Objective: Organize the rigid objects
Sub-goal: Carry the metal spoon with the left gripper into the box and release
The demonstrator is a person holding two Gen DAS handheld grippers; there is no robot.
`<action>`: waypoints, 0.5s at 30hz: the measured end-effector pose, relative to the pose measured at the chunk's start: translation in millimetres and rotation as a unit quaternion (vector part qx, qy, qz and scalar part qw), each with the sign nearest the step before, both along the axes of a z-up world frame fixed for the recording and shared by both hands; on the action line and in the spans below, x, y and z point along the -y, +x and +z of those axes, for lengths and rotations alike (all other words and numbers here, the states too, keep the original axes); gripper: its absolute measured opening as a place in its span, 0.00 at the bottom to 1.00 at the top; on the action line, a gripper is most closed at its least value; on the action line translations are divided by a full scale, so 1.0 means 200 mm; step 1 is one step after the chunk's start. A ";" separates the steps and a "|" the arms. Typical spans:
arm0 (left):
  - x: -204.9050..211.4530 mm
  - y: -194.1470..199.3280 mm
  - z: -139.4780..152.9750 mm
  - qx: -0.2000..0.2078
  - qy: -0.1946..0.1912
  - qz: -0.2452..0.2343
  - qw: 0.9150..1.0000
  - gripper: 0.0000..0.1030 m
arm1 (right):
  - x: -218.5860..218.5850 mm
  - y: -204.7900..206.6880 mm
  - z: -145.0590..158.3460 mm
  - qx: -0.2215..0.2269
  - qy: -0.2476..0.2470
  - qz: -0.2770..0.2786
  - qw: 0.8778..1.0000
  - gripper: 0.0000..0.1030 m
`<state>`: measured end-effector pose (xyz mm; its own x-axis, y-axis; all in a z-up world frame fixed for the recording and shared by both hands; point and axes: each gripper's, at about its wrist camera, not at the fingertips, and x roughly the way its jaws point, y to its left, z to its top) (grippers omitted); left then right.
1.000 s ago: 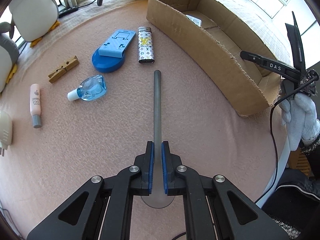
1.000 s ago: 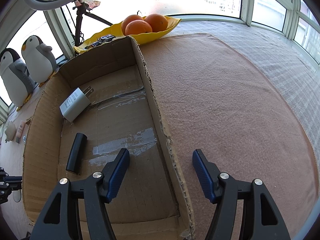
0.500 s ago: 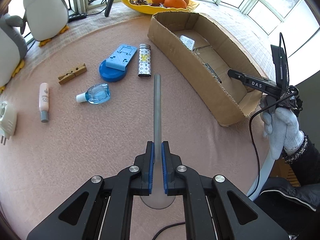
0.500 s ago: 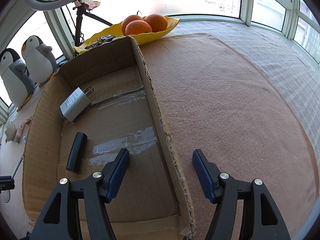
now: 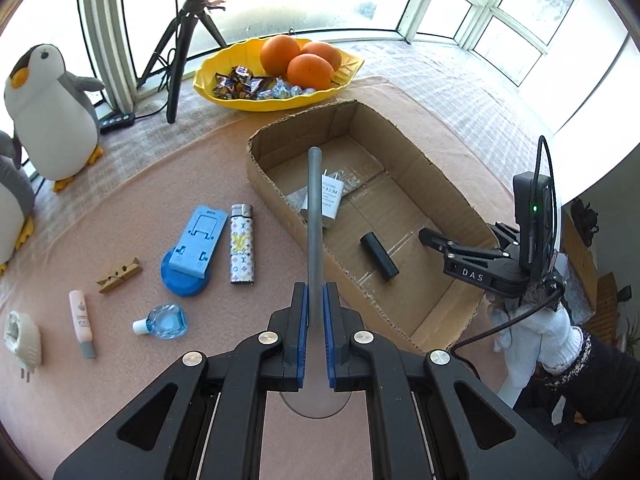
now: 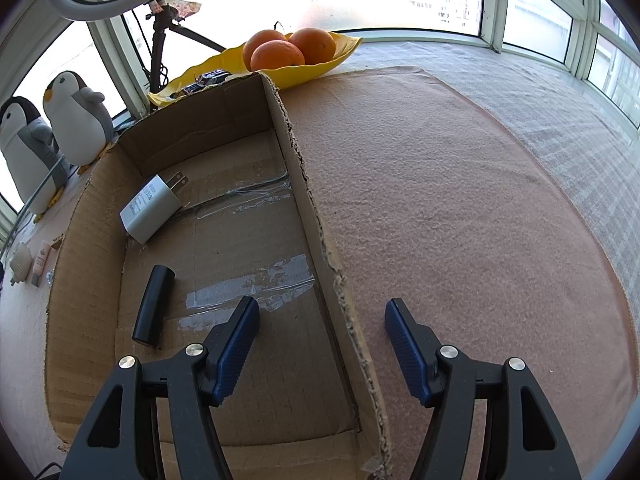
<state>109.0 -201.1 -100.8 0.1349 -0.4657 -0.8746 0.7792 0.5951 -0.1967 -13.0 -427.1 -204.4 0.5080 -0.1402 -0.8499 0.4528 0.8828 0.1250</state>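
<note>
**Grey rod held over the near wall of the box**

The pink felt mat runs off the frame on every side, and the corrugated cardboard box has ragged torn rims; in the right wrist view its near end is cut off behind the gripper arms. The grey plush penguin is cropped at the left edge, with the white-bellied penguin whole beside it.

The left gripper has its blue ribbed pads pressed onto a slim grey metal rod. The rod's long axis runs straight away from the camera, its rounded tip pointing toward the box's far wall, the shaft crossing above the near wall. Its disc-shaped base is mostly hidden beneath the fingers. The rod hides part of the white wall charger lying in the box; a matte black cylinder lies at a slant on the taped floor nearby.

The right gripper stands wide and empty, straddling the box's right wall.

On the mat lie a blue plastic phone stand, a patterned lighter, a wooden clothespin, a pink tube and a small clear blue bottle. The white plug adapter is hard to make out.
</note>
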 end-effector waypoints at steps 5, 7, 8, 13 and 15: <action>0.23 0.02 -0.02 0.005 -0.011 -0.011 1.000 0.06 | 0.00 0.00 0.00 0.001 0.002 -0.001 1.000 0.60; 0.31 0.03 -0.04 0.000 -0.012 -0.012 1.000 0.06 | 0.00 0.01 0.00 0.001 0.002 -0.001 1.000 0.60; 0.35 0.03 -0.06 -0.005 -0.013 -0.013 1.000 0.06 | 0.00 0.01 0.00 0.001 0.002 -0.001 1.000 0.60; 0.47 0.04 -0.15 -0.010 -0.001 -0.013 1.000 0.06 | 0.00 0.01 0.00 0.001 0.003 -0.001 1.000 0.61; 0.50 0.04 -0.18 -0.015 0.003 -0.011 1.000 0.06 | 0.00 0.01 0.00 0.001 0.004 -0.001 1.000 0.61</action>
